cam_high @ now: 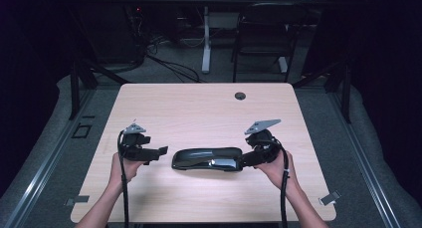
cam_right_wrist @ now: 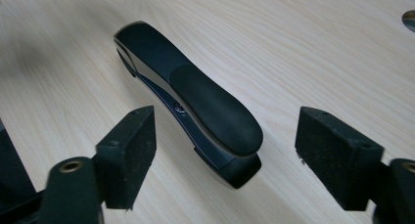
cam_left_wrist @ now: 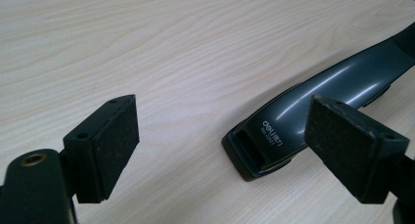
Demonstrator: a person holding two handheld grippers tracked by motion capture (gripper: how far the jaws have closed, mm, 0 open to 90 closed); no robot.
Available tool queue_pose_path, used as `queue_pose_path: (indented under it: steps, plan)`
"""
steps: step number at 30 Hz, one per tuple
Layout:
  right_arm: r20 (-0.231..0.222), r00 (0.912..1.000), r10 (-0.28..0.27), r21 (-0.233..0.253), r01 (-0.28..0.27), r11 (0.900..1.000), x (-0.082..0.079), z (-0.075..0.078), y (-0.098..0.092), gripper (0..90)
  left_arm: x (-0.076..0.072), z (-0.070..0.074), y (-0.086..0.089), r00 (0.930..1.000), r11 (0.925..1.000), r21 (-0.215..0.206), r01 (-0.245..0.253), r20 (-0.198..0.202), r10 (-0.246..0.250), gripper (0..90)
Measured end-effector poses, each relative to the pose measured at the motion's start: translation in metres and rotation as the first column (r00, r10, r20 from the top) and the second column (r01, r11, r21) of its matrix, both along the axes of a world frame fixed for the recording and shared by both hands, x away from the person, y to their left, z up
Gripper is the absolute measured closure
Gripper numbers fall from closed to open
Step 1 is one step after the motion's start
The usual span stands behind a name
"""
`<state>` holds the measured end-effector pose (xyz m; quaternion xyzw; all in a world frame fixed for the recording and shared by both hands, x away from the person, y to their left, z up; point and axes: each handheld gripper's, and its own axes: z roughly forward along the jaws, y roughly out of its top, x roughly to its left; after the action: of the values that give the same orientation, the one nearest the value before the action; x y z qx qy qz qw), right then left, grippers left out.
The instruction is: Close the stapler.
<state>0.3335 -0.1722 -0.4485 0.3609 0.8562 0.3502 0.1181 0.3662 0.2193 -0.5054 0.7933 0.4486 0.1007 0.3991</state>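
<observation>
Stapler [cam_left_wrist: 313, 106] far end cut off, R pad [cam_left_wrist: 352, 150] overlaps.

The left claw [cam_left_wrist: 220, 150] gapes wide just short of the dark stapler's [cam_left_wrist: 318, 106] end on the table [cam_left_wrist: 171, 48].

a lab: dark curtains, floor cables [cam_high: 169, 64], bare desk [cam_high: 199, 108], folding chair [cam_high: 263, 36].

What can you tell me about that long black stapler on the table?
The stapler is long, dark and glossy, likely plastic, with a matte grip pad on top and a shiny metal part along its side. Small white lettering sits near its slotted end. It lies closed and flat on the pale wooden table, lengthwise between the left gripper and the right gripper. Both grippers are open, one facing each end; the right is very close, but contact is unclear.
</observation>
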Motion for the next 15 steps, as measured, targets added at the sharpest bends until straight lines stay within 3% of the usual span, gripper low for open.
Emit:
queue_pose_path:
  steps: [8,15]
  plan:
    - [0.001,0.9996,-0.029,0.015,0.029,0.999,-0.01,0.0,-0.019,14.0,0.0,-0.001,-0.001,1.0,1.0,0.0,0.001,0.001,-0.001,13.4]
    - [-0.034,0.9977,-0.059,-0.005,0.059,0.998,-0.017,-0.007,-0.036,7.7,0.0,-0.001,-0.001,1.0,1.0,0.003,0.0,0.002,0.0,13.4]
